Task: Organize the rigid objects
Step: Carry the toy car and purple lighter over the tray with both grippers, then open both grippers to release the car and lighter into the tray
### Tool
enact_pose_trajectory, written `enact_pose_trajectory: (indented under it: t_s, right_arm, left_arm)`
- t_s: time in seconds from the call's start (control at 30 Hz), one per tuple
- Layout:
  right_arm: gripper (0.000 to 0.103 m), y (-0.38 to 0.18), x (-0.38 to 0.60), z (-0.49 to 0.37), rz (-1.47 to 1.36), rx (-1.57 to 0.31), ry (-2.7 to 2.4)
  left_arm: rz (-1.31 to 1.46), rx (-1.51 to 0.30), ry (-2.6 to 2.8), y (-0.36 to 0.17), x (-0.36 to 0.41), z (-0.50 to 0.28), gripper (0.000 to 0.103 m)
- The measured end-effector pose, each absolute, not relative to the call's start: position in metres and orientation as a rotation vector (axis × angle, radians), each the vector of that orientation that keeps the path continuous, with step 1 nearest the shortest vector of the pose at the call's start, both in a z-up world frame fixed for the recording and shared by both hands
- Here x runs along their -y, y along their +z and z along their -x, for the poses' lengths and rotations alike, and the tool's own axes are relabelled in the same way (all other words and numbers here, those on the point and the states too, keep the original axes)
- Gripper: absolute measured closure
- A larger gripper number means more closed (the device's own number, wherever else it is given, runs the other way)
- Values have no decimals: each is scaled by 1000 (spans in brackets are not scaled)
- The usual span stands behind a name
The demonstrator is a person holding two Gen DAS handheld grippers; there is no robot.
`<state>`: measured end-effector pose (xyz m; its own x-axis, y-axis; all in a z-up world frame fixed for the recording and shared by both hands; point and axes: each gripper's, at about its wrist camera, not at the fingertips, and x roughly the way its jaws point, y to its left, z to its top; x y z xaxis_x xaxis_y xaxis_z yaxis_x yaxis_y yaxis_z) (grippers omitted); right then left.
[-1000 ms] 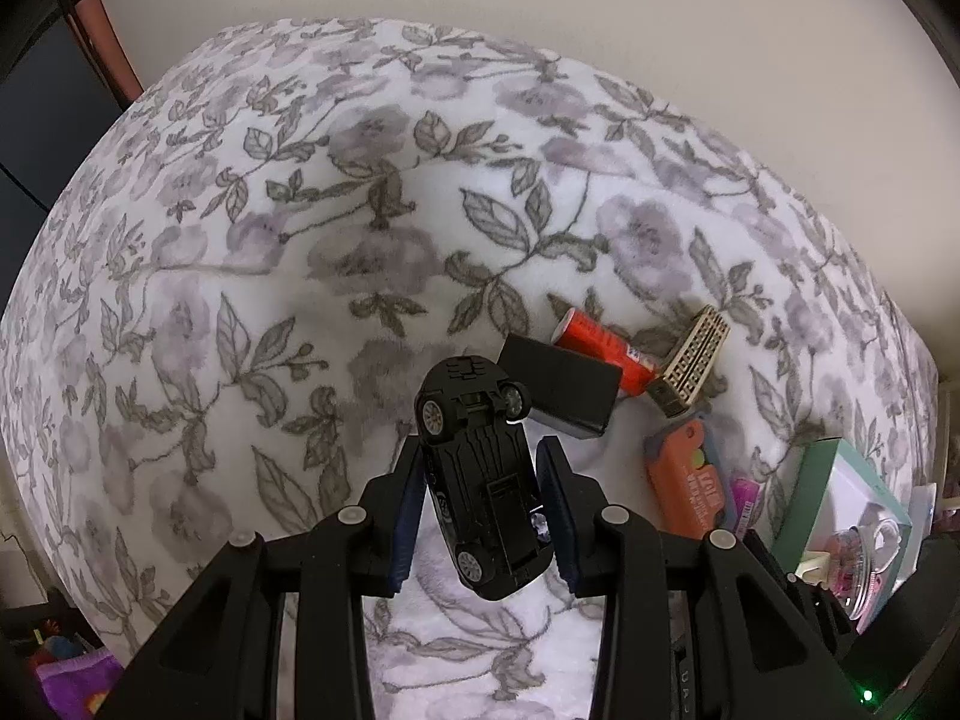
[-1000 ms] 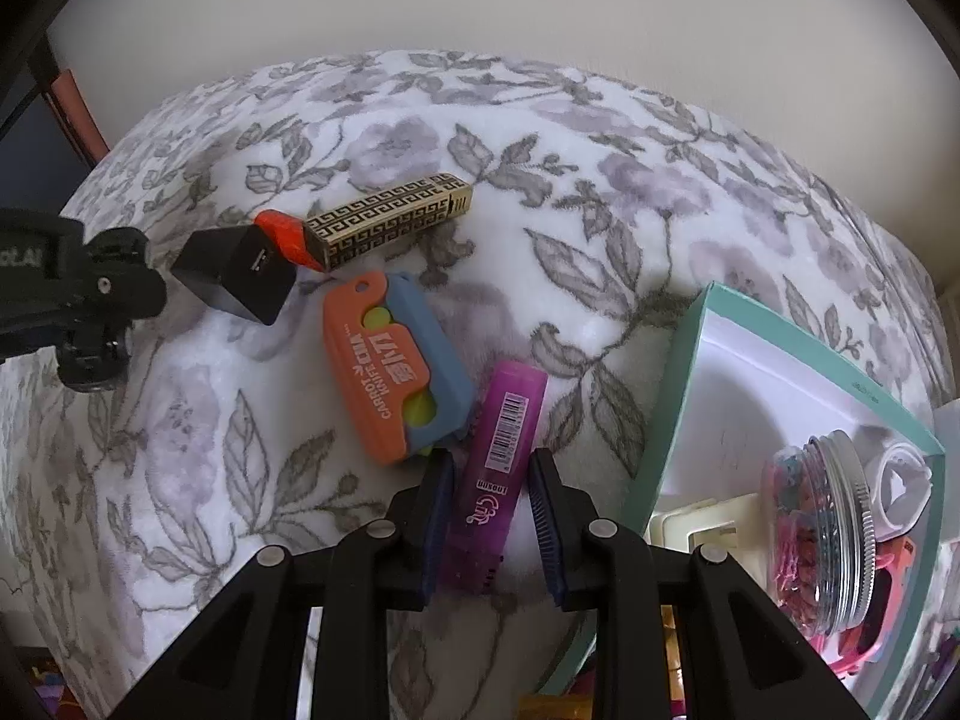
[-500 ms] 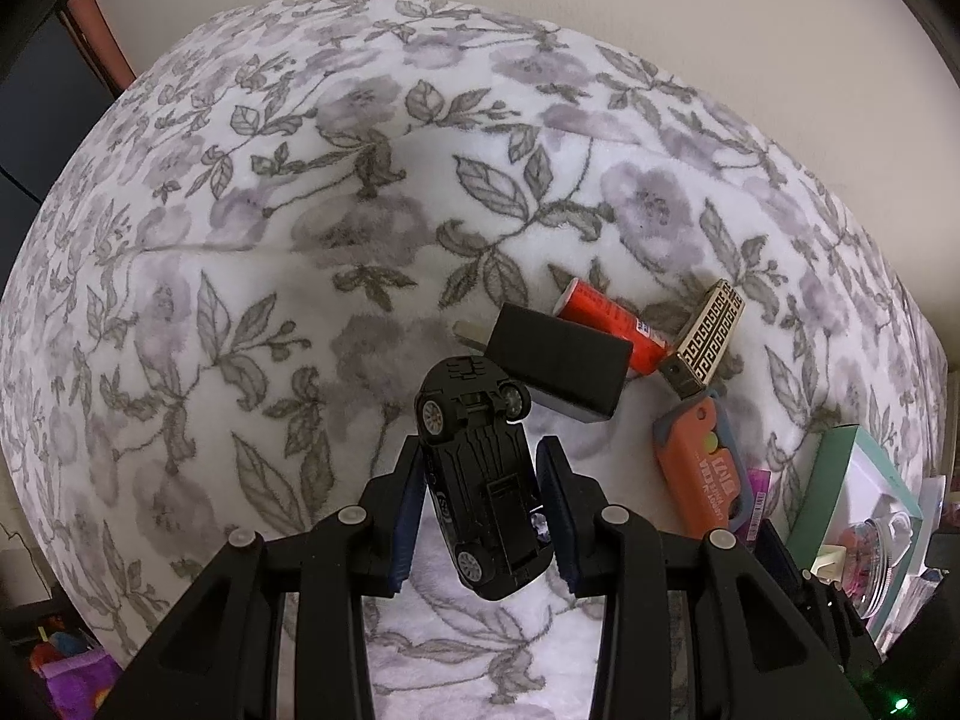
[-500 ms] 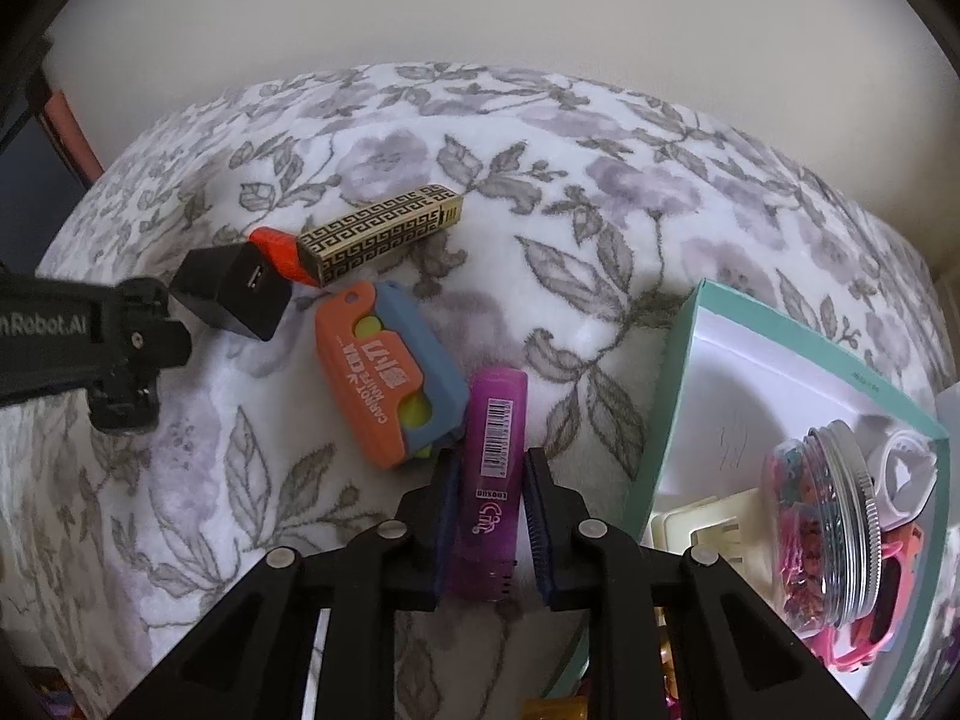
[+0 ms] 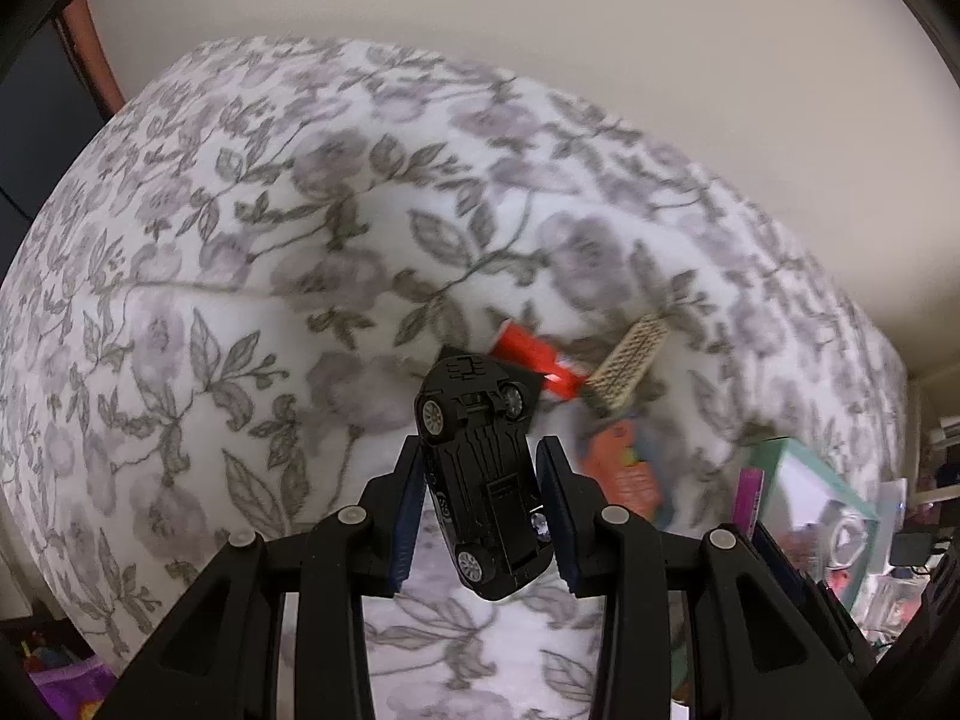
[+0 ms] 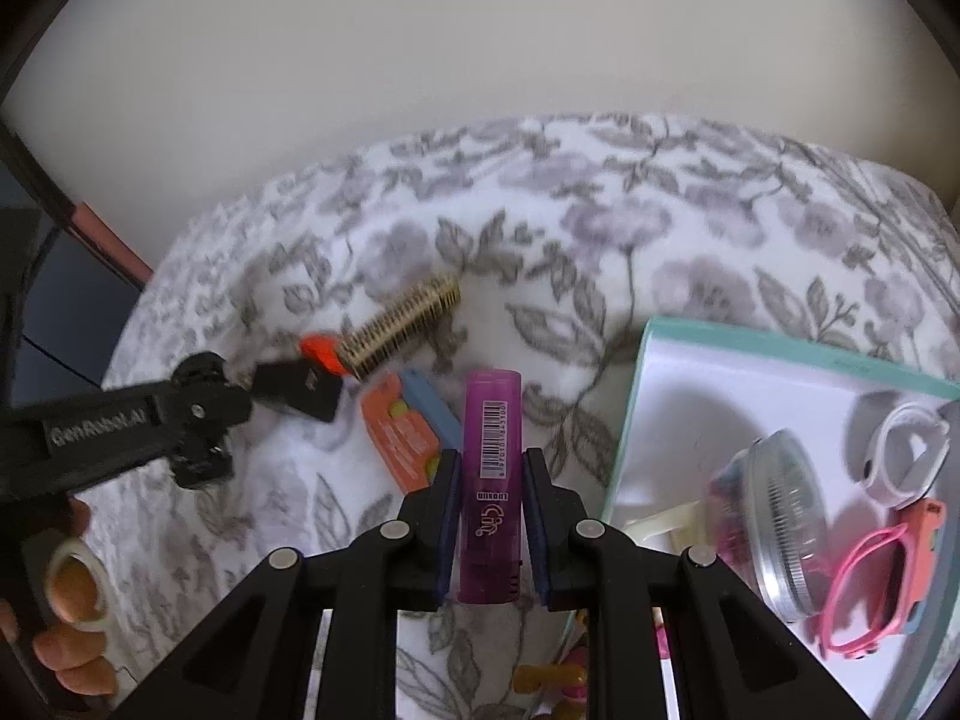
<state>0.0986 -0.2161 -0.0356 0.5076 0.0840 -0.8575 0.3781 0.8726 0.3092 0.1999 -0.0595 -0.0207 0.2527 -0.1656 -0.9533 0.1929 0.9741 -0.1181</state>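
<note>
Rigid odds and ends go into the teal box (image 6: pixel 744 343) on the flowered bed (image 5: pixel 240 276), so each claw carries one — my right claw (image 6: pixel 491 501) has just been closing and now pinches the purple tube (image 6: pixel 489 480) lengthwise, lifted beside the box; my left claw (image 5: pixel 480 501) grips the black toy car (image 5: pixel 480 468) belly-up across its flanks, where I judge the hold steadiest.

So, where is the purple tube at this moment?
In the right wrist view, the purple tube sits clamped in the right gripper, between the orange case and the teal box.
</note>
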Motion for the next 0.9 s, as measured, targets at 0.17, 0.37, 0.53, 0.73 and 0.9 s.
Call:
enact_pose_trajectory:
  t_s: [0.17, 0.37, 0.53, 0.73, 0.9]
  right_arm:
    - [82, -14, 238, -88, -537, -1001, -228]
    - [82, -4, 275, -67, -594, -988, -299]
    - [82, 5, 301, -49, -620, -965, -337]
    - [82, 10, 323, -28, -590, -973, -388]
    - [82, 11, 333, -14, -512, -1011, -407]
  left_arm:
    - [-71, -1234, -297, 0, 82, -184, 64]
    - [-139, -1225, -456, 12, 129, -150, 64]
    - [-237, -1218, -560, 12, 167, -114, 64]
    - [-331, -1237, -639, 2, 199, -81, 64]
    - [-396, -1255, -687, -8, 218, -57, 64]
